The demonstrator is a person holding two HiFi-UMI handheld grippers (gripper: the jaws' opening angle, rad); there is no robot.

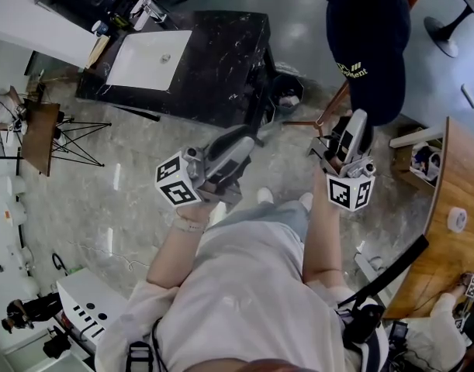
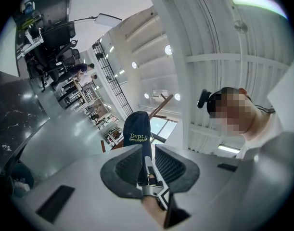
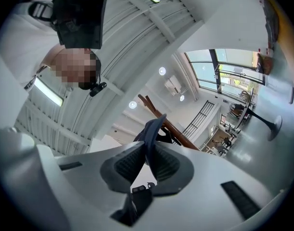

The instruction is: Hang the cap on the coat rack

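Pinching navy cap (image 1: 368, 37), right claw (image 3: 149, 148) closed, left claw (image 2: 147, 154) slightly parted.

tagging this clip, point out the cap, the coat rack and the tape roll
cap (image 1: 368, 37), head view, crown
coat rack (image 1: 332, 107), head view, wooden leg
tape roll (image 1: 456, 219), head view, top face

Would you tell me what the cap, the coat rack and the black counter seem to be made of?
Cap: navy woven fabric, matte, probably cotton; it sags softly.
Coat rack: apparently wood, reddish-brown poles with a slight sheen.
Black counter: glossy black with white veins, marble or an imitation; I cannot tell which.
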